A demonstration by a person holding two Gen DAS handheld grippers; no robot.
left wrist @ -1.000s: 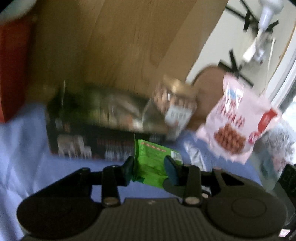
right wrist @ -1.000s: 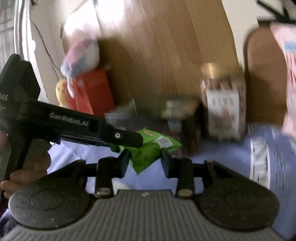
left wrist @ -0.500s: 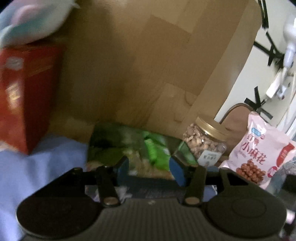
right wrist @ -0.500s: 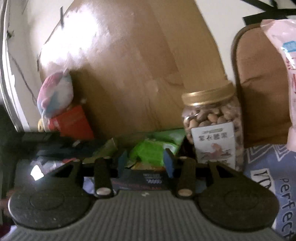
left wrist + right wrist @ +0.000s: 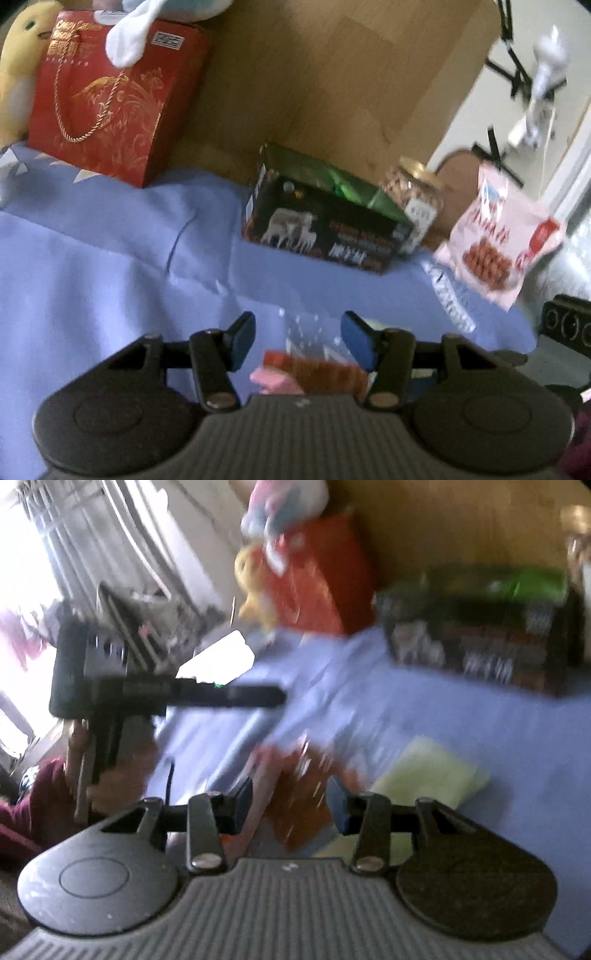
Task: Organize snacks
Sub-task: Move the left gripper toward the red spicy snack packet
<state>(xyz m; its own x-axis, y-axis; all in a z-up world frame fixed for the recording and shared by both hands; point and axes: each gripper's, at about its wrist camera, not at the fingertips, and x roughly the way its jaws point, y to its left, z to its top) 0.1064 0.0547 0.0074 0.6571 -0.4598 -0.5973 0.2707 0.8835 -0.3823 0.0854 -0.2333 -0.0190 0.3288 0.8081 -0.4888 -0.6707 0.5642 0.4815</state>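
Observation:
A black open-top box (image 5: 325,225) stands on the blue cloth against the wooden board, with green snack packets (image 5: 347,184) in it; it also shows blurred in the right wrist view (image 5: 480,638). A nut jar (image 5: 413,195) and a pink snack bag (image 5: 498,236) stand to its right. My left gripper (image 5: 299,336) is open, low over an orange-red clear-topped snack packet (image 5: 314,365) on the cloth. My right gripper (image 5: 290,803) is open over the same packet (image 5: 299,786). The left gripper also appears in the right wrist view (image 5: 166,698).
A red gift box (image 5: 110,103) with a plush toy on it stands at the back left, a yellow plush (image 5: 14,74) beside it. A pale yellow packet (image 5: 424,775) lies on the cloth near my right gripper. A window is at the far left (image 5: 29,572).
The green packet that my left gripper held now lies in the black box. Both grippers have pulled back and down to the cloth, above an orange-red packet. Both are open wider.

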